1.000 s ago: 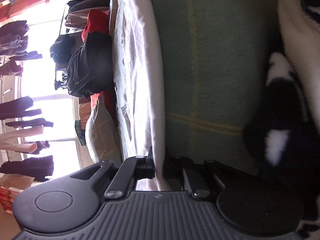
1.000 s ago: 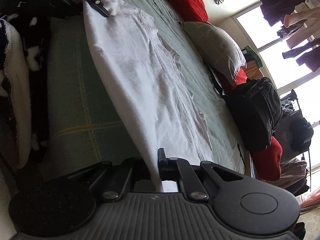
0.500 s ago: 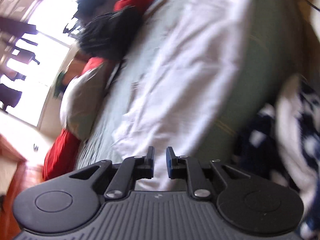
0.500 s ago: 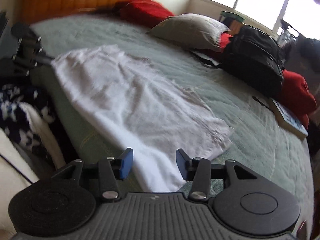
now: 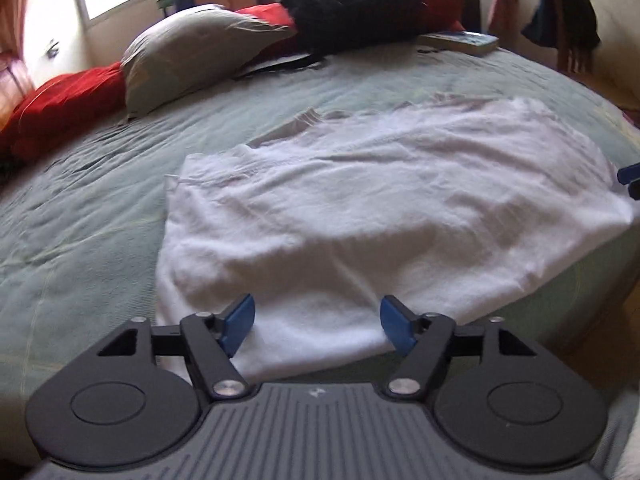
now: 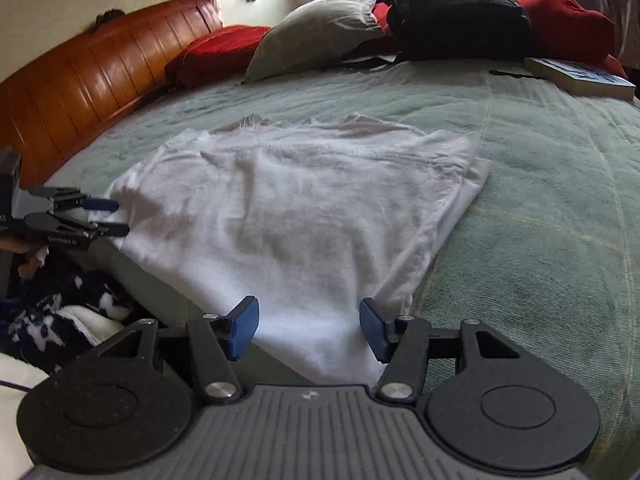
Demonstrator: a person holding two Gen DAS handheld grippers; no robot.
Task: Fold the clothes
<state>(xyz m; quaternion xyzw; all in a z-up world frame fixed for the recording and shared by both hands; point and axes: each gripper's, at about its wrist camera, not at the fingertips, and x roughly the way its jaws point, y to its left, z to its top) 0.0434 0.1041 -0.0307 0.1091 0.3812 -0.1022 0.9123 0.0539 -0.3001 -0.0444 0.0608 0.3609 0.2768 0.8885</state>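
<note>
A white garment (image 5: 360,216) lies spread on the green bedspread (image 5: 80,220), its near edge draped over the side of the bed. My left gripper (image 5: 317,322) hovers over the garment's near left corner. Its jaws are opening and the blue pads (image 5: 240,320) press on nothing. My right gripper (image 6: 308,326) hovers over the near right corner of the garment (image 6: 300,208), jaws also opening and clear of the cloth. In the right wrist view the left gripper (image 6: 112,217) shows at the left edge, its fingers apart beside the cloth.
A grey pillow (image 6: 320,28), red pillows (image 6: 216,52), a black backpack (image 6: 460,12) and a book (image 6: 580,76) lie along the far side of the bed. A wooden headboard (image 6: 80,80) stands at left. A black-and-white fleece (image 6: 60,316) hangs at lower left.
Both grippers were shut on the garment's edge and rolled sideways. They have let go, rolled upright and opened, and the garment now lies flat on the bed.
</note>
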